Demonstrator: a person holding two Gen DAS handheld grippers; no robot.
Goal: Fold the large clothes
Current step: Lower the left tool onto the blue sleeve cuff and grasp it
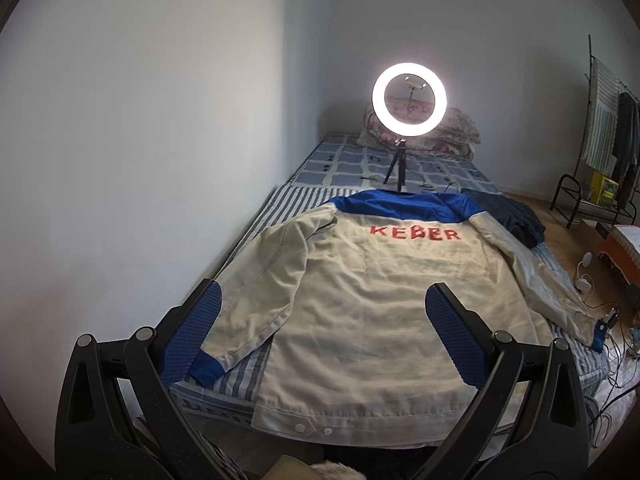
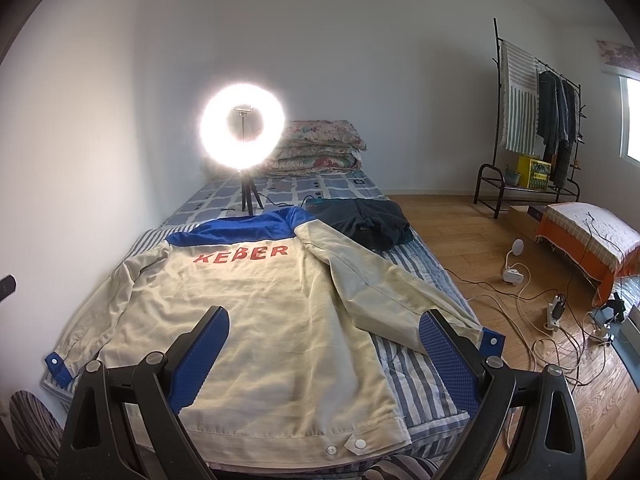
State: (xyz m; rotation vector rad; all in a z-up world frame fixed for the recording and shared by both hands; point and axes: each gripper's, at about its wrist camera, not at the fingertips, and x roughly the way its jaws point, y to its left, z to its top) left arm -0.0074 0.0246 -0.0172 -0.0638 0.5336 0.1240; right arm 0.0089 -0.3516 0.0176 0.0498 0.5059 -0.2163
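- The jacket (image 1: pixel 360 300) lies back-up and spread flat on the bed (image 1: pixel 248 216), sleeves out to both sides.
- The left gripper (image 1: pixel 320 312) and right gripper (image 2: pixel 324 332) hover above the hem, both spread wide and empty.
- Risk: pinching the striped sheet (image 2: pixel 412 368) along with a sleeve, or dragging the body askew, would spoil the fold.
- Only the right view shows the floor cables (image 2: pixel 540 320) clearly; the left view shows the left cuff (image 1: pixel 206 368) closer.

We see our left gripper (image 1: pixel 320 336) and right gripper (image 2: pixel 324 360) as black frames with silver rivets and blue dimpled pads (image 2: pixel 200 356).
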